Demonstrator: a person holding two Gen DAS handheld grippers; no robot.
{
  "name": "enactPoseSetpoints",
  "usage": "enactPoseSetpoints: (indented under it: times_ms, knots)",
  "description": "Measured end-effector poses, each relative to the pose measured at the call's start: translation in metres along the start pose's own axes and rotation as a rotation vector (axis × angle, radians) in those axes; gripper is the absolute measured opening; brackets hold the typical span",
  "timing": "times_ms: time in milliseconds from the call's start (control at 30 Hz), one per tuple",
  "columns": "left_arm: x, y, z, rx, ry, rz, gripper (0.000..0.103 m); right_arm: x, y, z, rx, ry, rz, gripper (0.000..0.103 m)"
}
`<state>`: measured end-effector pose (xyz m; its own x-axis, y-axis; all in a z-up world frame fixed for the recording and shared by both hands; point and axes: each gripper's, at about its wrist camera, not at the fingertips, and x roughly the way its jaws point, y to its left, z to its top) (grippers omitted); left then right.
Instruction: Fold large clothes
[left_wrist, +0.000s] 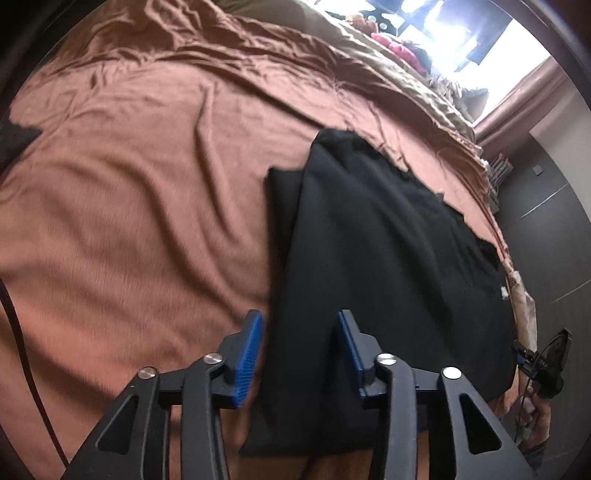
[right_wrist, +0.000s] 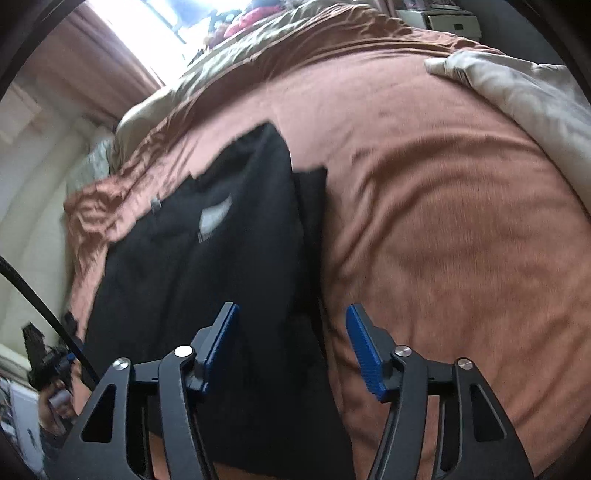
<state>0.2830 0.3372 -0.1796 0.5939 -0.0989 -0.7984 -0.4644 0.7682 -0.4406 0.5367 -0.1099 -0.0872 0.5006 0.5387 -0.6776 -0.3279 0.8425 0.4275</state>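
The black garment (left_wrist: 388, 236) lies on the bed (left_wrist: 129, 206), its long axis running from near to far. My left gripper (left_wrist: 300, 350) hangs half open over its near left edge, my right gripper (right_wrist: 291, 345) half open over the right edge; neither holds cloth.

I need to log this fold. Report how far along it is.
Done: the black garment lies on the brown bedspread with one side already folded over. In hand: nothing; the left gripper and right gripper hover over it, jaws open. Left: the remaining folds.
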Motion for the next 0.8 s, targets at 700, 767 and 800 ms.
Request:
enactPoseSetpoints:
  times_ms: [700, 767, 800]
  knots:
    - [-0.046, 0.025, -0.047, -0.166, -0.024, -0.148, 0.041, -0.095, 0.047, -0.046, -0.065, -0.079, -0.079, 0.049]
    - [-0.046, 0.027, -0.050, -0.189, -0.025, -0.162, 0.041, -0.096, 0.071, -0.050, -0.116, -0.074, -0.057, 0.049]
    - [-0.045, 0.029, -0.052, -0.202, -0.024, -0.167, 0.042, -0.093, 0.081, -0.052, -0.137, -0.068, -0.046, 0.049]
